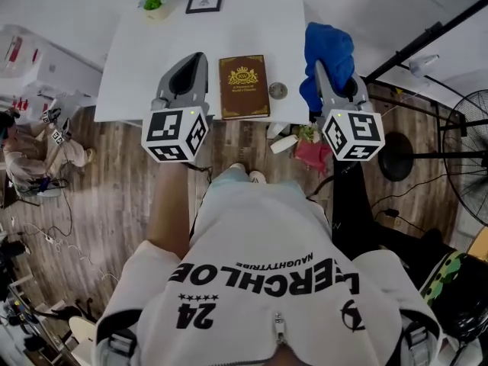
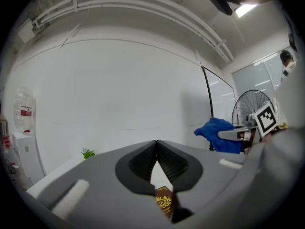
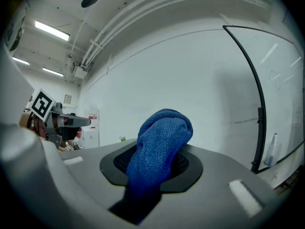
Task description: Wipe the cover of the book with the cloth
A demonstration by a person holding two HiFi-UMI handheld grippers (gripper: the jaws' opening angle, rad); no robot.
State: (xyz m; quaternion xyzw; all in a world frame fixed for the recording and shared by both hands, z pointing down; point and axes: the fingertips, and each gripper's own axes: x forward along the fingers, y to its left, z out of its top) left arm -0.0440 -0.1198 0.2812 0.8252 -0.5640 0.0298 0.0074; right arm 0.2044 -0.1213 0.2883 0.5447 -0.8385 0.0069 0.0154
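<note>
Cloth, lower end hidden inside right claw.

A white rectangular table stands on a brown wood-plank floor, before a plain white wall. At the table's far edge sit a small green potted plant and a black-framed picture. A black round-caged pedestal fan stands at the right, near a slanted black metal pole. Thin dark cables trail over the floor at the left. White pipes run along the ceiling, where long strip lights glow.
</note>
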